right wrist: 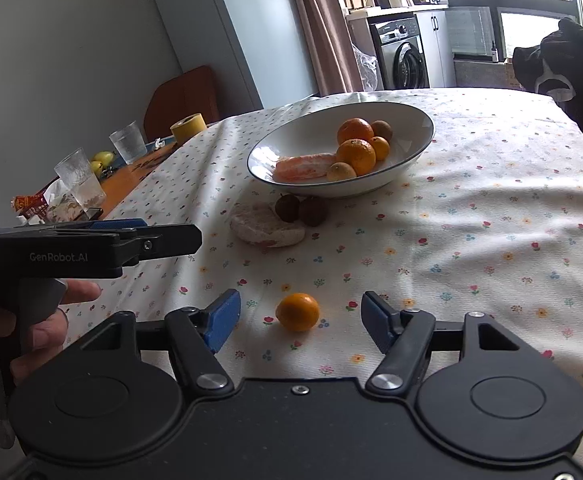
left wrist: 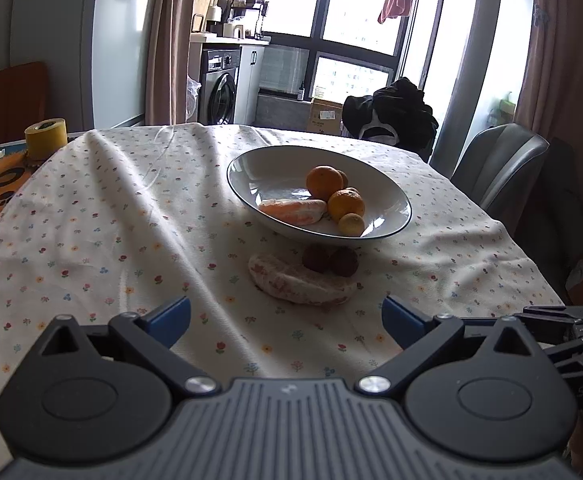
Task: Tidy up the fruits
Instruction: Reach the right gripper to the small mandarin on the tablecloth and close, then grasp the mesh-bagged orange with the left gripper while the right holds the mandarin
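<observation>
Right claw: part open, pads either side of the near orange, not touching.
Left claw: wide, empty.
Risk: uneven closing may roll the orange away.
Bowl: far, already crowded; fruit could topple.

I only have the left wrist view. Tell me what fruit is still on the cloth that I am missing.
Observer: A small orange lies alone on the cloth, outside your frame, right in front of the right gripper.
Operator: Say whether the right gripper has it.
Observer: No. The orange sits between its blue pads, but there is a gap on each side.
Operator: Report what is left of the yellow tape roll.
Observer: Two clear glasses stand on the bare wooden part of the table, with yellow-green fruit behind them.
</observation>
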`<state>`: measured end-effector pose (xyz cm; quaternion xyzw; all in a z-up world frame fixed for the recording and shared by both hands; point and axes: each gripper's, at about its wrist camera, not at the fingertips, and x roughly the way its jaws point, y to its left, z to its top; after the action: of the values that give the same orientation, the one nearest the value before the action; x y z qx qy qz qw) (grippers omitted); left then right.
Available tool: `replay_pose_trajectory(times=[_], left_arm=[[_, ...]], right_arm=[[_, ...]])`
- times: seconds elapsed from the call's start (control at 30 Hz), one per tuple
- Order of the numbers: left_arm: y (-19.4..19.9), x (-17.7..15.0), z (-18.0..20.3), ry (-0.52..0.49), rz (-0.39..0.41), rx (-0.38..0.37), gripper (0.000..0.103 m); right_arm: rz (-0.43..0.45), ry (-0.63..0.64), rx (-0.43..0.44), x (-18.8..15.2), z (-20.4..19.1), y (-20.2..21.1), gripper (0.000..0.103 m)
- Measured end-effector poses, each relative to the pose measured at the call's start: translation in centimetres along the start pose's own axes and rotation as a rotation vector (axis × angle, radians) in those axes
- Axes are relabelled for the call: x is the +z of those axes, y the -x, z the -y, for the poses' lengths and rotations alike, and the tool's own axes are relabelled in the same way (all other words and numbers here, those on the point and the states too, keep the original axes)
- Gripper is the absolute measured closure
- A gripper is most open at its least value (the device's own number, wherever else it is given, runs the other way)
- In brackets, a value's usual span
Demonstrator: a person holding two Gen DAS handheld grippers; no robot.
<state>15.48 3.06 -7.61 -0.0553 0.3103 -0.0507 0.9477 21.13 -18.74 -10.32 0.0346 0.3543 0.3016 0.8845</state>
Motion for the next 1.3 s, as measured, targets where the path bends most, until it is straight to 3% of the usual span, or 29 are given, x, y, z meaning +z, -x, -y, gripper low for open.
replay_pose_trajectory(times=[0.23,0.27,0.3,1.3], left_arm=[[-0.7,0.3,-0.3,-0.003,-0.006,0.002,0.002],[-0.9,0.3,-0.2,-0.007,-0.006,0.003,0.002],[-1.0,0.4,-0.2,-0.011,-0.007,0.003,0.002],[-8.4,1.6,1.7,-0.167,-0.076,-0.012,0.002]], right_arm=[[-0.035,0.005,0.02,-0.1,-0.1,-1.6,0.056],[-0.037,0.012,0.021,-0.1,-0.1,-1.7,0.064],[-0.037,0.019,0.02,-0.1,-0.1,-1.7,0.079],[-0.016,-0.058,-0.006,1.2,3.2,-1.6,0.079]])
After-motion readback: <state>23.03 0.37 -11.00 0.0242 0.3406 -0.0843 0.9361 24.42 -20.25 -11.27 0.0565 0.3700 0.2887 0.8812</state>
